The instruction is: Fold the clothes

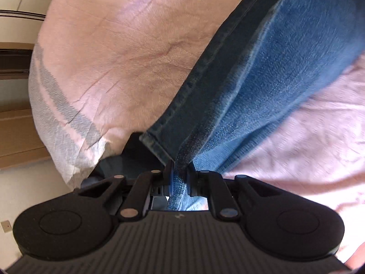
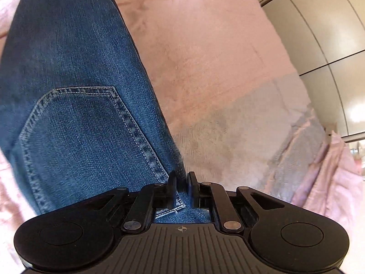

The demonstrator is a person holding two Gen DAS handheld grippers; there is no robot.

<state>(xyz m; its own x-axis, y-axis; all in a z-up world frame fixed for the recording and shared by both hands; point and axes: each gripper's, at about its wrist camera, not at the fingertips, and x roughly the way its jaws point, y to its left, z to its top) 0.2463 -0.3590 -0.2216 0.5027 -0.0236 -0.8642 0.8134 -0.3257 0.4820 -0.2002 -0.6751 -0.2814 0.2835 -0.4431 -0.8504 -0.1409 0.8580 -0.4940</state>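
1. Left gripper (image 1: pixel 180 171) clamped on the hem end of the jeans (image 1: pixel 262 73); denim bunched between the pads and running on behind them.
2. Right gripper (image 2: pixel 181 182) clamped on the waist end of the jeans (image 2: pixel 68 68), just beside the lower corner of the back pocket (image 2: pixel 91 132).
3. Step in hand, judged from both grips: carrying the jeans, pinched at two ends, across the bed (image 1: pixel 109 52) toward a lay-down or a fold.
4. To do it well: keep both pinches firm, since denim is heavy and a thin bite at a hem can slip.
5. Keep the two ends level and the cloth between them lightly taut, so no sag drags on the cover and rucks it.
6. Move both hands at one pace; a lag on one side would twist the leg.
7. Before release, line up the side seam and hem edges; only then lower flat and let go.
8. Jeans: mid-blue, faded down the leg, darker along the seam, pale stitching round the pocket, hem turned and stitched. Stiff, thick weave; likely to hold a crease well.
9. Position: stretched over a pink bed cover with grey and white bands near its edge (image 2: pixel 239 137); whether resting on it or just above, cannot tell.
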